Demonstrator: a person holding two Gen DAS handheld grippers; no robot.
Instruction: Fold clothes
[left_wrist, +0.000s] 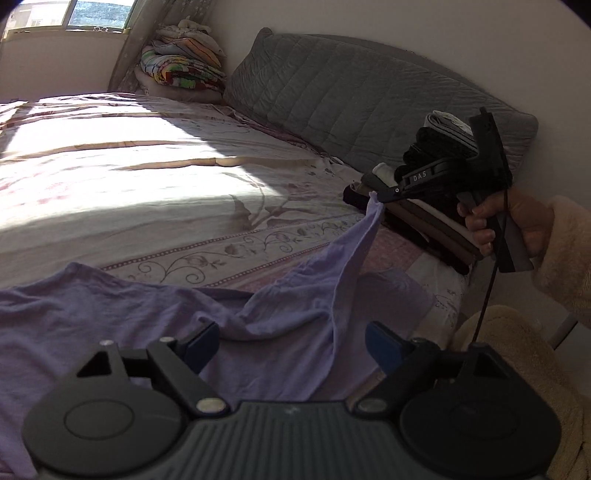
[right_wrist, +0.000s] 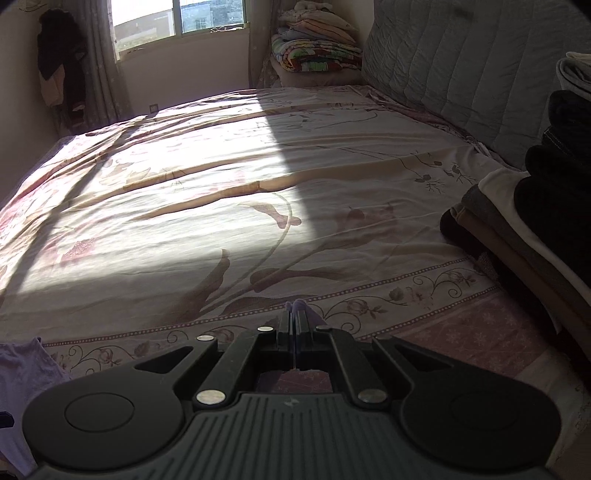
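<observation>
Bed (right_wrist: 229, 206) with floral sheet, spread ahead of both tongs. Lavender garment (left_wrist: 122, 317), lying across sheet under left gripper (left_wrist: 291, 345), 1 corner lifted toward right gripper (left_wrist: 380, 197). Folded clothes stack (right_wrist: 524, 221), right of right gripper (right_wrist: 295, 321). Left tongs: wide, holding nothing. Right tongs: clamped on garment corner.

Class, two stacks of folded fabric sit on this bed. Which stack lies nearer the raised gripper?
The dark stack of folded clothes, directly behind the right gripper. The striped blanket pile sits far off in the corner by the window.
</observation>
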